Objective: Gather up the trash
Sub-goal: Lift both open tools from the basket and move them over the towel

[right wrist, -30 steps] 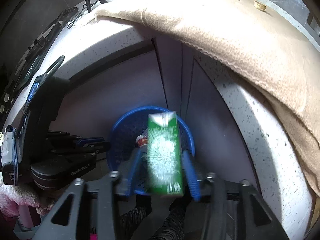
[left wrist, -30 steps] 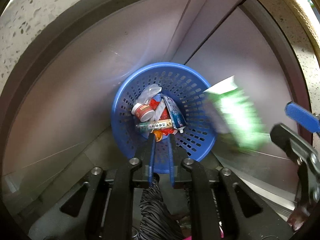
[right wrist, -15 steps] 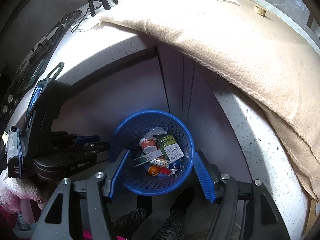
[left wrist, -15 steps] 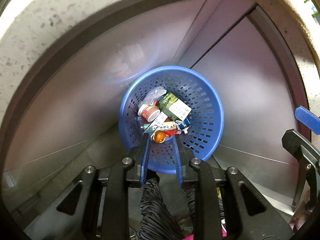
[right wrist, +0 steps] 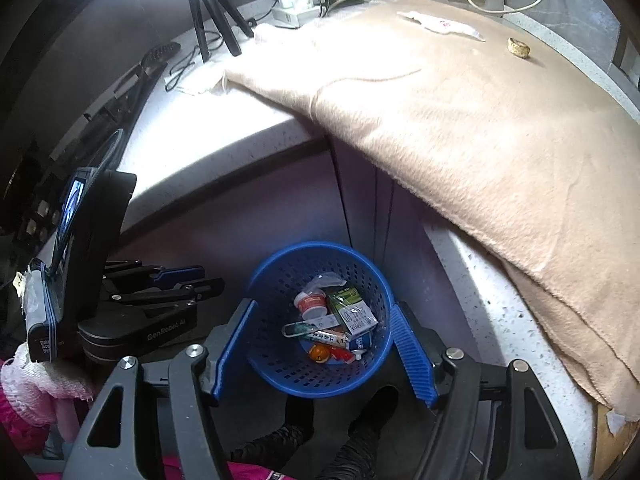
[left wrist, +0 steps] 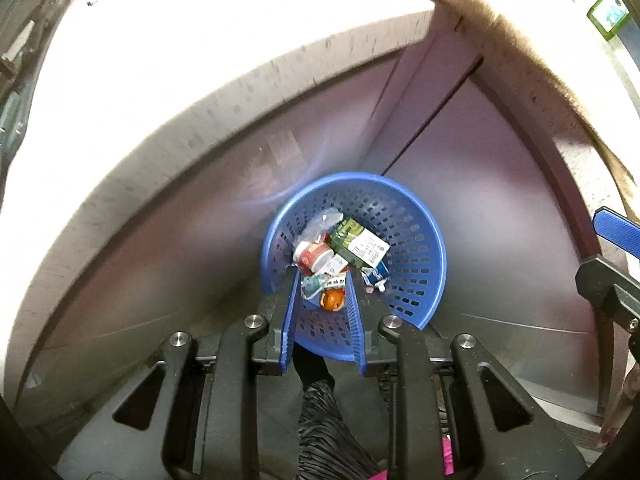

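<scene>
The right gripper (right wrist: 324,350) hangs above the blue basket (right wrist: 276,376), its jaws opening with nothing between them. The left gripper (left wrist: 322,300) also holds nothing, its jaws a narrow gap apart. The green carton (right wrist: 352,312) lies inside the basket on top of the other trash. What remains sits well apart on the beige cloth (right wrist: 460,128): a white wrapper (right wrist: 444,26) and a small yellowish ring (right wrist: 518,48). To do it well, I would lift clear of the counter edge, approach the flat wrapper from above and pinch low
</scene>
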`<state>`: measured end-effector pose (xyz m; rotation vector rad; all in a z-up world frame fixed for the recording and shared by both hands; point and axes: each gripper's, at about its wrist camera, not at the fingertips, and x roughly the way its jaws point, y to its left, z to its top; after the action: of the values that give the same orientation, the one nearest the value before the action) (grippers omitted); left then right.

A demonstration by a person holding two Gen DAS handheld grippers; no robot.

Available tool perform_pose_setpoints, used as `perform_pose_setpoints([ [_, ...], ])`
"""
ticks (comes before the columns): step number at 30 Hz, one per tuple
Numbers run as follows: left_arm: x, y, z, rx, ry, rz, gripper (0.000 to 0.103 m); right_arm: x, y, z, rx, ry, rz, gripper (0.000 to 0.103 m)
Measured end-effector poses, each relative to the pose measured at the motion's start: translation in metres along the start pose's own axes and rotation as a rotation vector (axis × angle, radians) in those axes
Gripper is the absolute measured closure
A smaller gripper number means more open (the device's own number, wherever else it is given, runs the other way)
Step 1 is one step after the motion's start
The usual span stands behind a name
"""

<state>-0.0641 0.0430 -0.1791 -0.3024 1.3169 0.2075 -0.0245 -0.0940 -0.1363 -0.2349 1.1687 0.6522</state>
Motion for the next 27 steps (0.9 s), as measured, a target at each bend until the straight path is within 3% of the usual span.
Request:
perform_pose_setpoints([
  [13,-0.059,0.0,0.015,-0.05,-0.147,-0.02,0.081,-0.05,-0.003,0.015,-0.033,-0.11,0.036,0.03],
  [14,-0.062,0.0,0.017,-0.053,-0.155,-0.024,0.08,-0.056,-0.004,0.017,-0.032,-0.124,0.041,0.029],
  [16,-0.072,-0.002,0.021,-0.056,-0.183,-0.03,0.064,-0.063,-0.006,0.022,-0.029,-0.145,0.048,0.027],
  [17,-0.077,-0.003,0.023,-0.055,-0.196,-0.03,0.061,-0.068,-0.007,0.024,-0.027,-0.156,0.051,0.026],
  [27,-0.102,-0.034,0.057,-0.035,-0.279,-0.044,0.058,-0.095,-0.034,0.042,-0.017,-0.239,0.022,0.015],
])
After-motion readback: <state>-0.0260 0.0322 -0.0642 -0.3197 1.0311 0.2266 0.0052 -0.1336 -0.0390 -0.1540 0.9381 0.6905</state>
